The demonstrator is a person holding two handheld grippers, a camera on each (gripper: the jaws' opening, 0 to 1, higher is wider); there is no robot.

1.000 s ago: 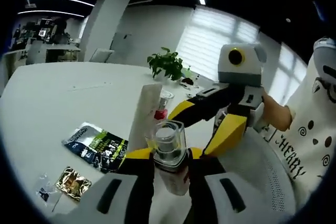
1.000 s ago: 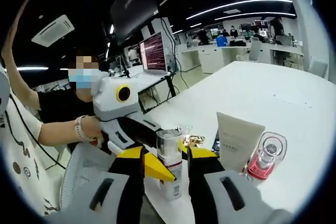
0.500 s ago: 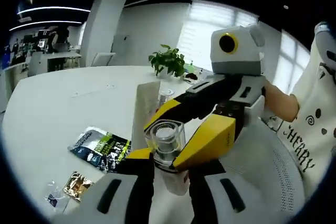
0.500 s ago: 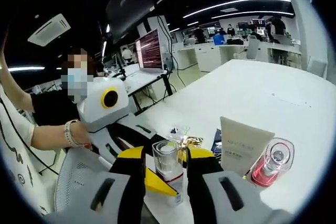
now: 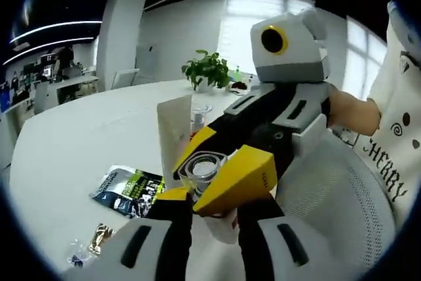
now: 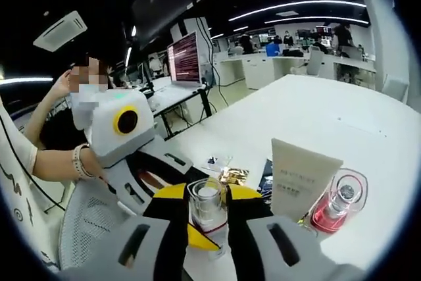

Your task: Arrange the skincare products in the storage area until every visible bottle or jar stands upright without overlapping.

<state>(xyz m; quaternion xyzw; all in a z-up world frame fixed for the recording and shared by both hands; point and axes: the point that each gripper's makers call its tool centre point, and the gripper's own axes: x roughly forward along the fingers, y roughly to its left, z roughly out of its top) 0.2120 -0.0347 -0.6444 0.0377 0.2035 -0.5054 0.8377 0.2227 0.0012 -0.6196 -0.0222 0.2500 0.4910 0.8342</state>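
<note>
Between both grippers' jaws, pinched, sits 1 clear square bottle [image 6: 208, 210]; beside it, 1 flat white tube [image 6: 298, 177], 1 round pink bottle [image 6: 337, 202].

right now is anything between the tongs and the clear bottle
Nothing visible. The clear bottle sits between the right tongs, and the left tongs close around it too, so both are already at it.

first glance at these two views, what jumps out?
Both grippers meet on one clear-capped white bottle at the near edge of the round white table: it sits between the right gripper's jaws, with the left gripper's black-and-yellow jaws closing in from the other side. Just beyond it stand an upright cream squeeze tube and a clear bottle with pink liquid, side by side.
</note>
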